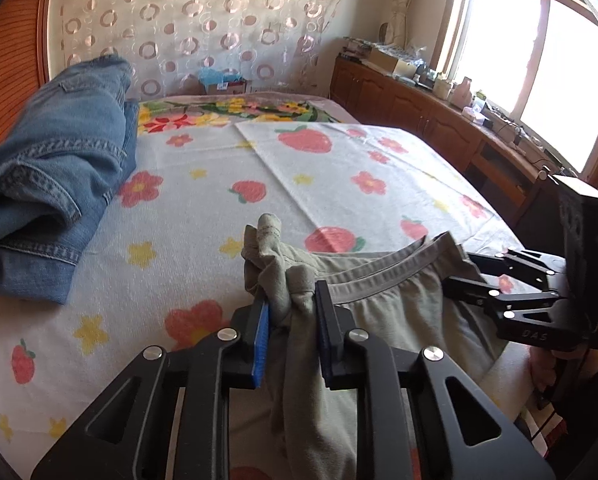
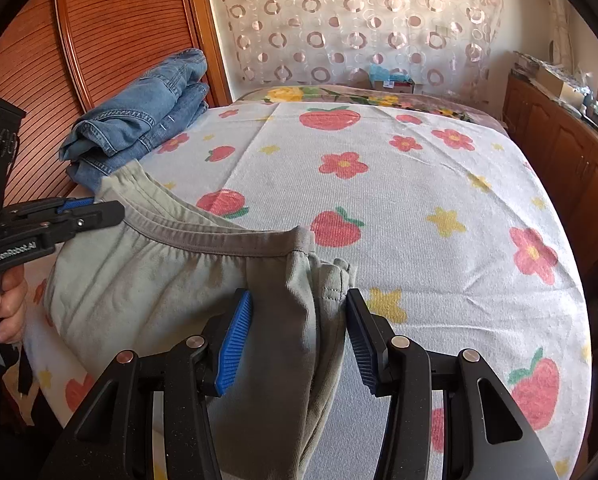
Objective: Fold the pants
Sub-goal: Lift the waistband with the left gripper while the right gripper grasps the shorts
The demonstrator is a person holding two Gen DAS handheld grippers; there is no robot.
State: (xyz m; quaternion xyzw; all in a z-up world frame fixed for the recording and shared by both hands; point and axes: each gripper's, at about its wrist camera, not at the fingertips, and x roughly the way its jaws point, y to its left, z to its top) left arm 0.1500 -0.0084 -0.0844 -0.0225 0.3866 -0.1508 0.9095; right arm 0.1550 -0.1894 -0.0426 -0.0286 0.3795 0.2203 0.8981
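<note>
Grey-green pants [image 1: 399, 304] lie at the near edge of the bed, their elastic waistband stretched between the two grippers. My left gripper [image 1: 291, 320] is shut on a bunched corner of the waistband, which sticks up past the blue pads. In the right wrist view this gripper [image 2: 99, 208] is at the left, gripped by a hand [image 2: 3, 304]. My right gripper [image 2: 295, 340] has the other waistband corner of the pants [image 2: 147, 280] between its blue pads, which press on the thick fold. The left wrist view shows the right gripper [image 1: 459, 272] at the right edge.
A folded pair of blue jeans [image 1: 51, 168] [image 2: 139, 116] rests at the far left of the bed. The bed cover [image 2: 419, 200] is white with strawberries and flowers. A ribbed wooden panel [image 2: 99, 40] stands left, and a cluttered wooden cabinet [image 1: 419, 108] runs along the right under a window.
</note>
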